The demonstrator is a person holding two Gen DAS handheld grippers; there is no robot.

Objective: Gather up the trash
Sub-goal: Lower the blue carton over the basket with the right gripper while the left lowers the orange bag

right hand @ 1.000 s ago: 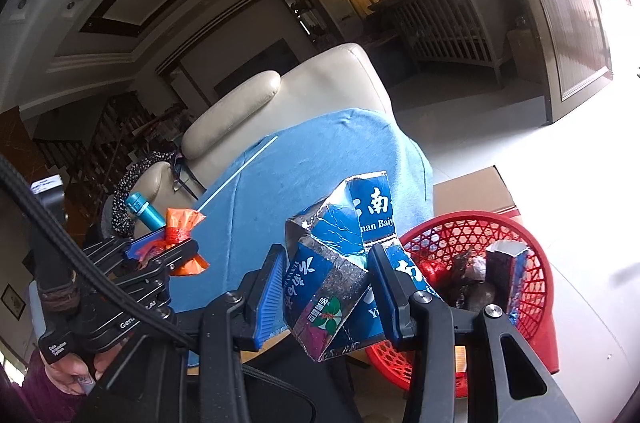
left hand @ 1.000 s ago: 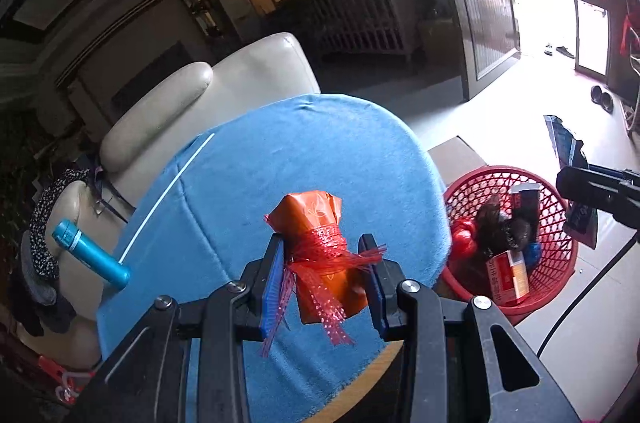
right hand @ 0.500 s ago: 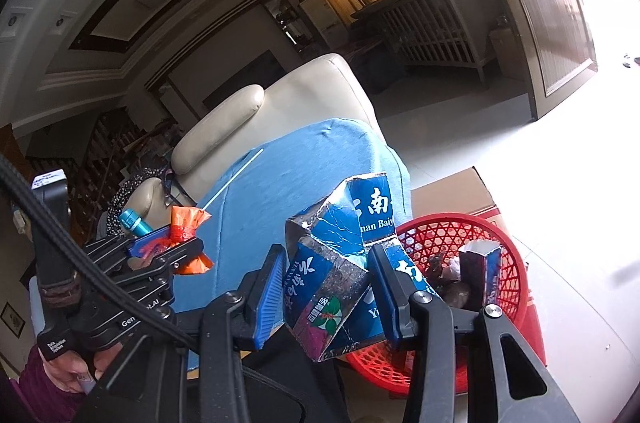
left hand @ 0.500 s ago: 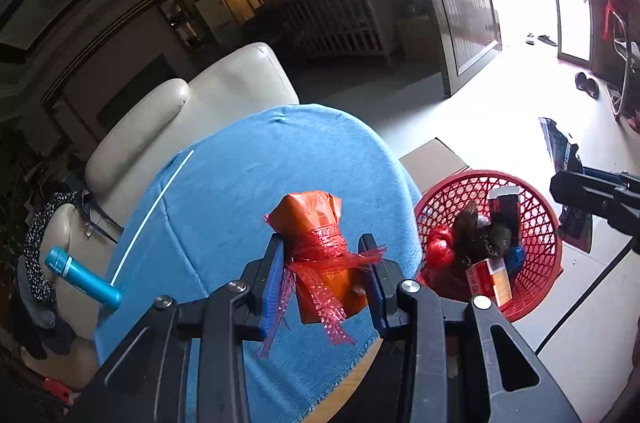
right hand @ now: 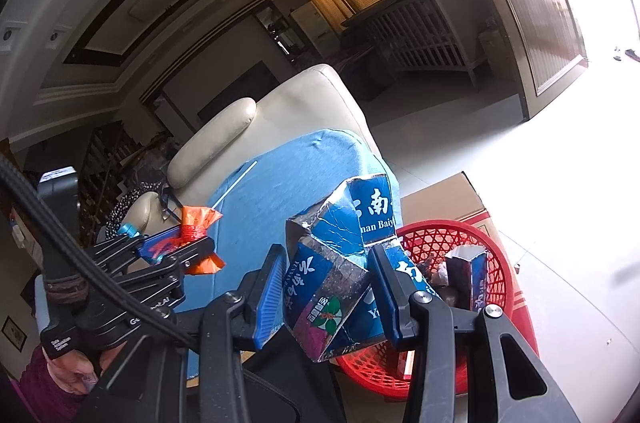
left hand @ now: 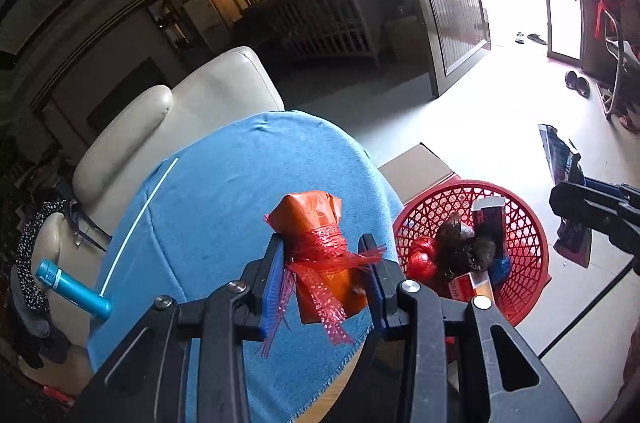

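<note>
L gripper [left hand: 326,275] clamped on orange packet [left hand: 318,255] above blue cloth [left hand: 224,207]; R gripper [right hand: 330,291] clamped on crushed blue carton [right hand: 340,263], beside red basket [right hand: 500,263] w/ trash.

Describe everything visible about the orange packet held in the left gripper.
The orange packet looks like a small glossy plastic or foil bundle with a faint printed pattern near its crumpled top. Red mesh ribbon is wound tightly round its middle, with frayed ends hanging down and sticking out sideways. It stands roughly upright, clamped at its waist between the blue pads of the left gripper, lifted above the blue tablecloth. In the right wrist view it appears sideways, touching only the gripper.
</note>
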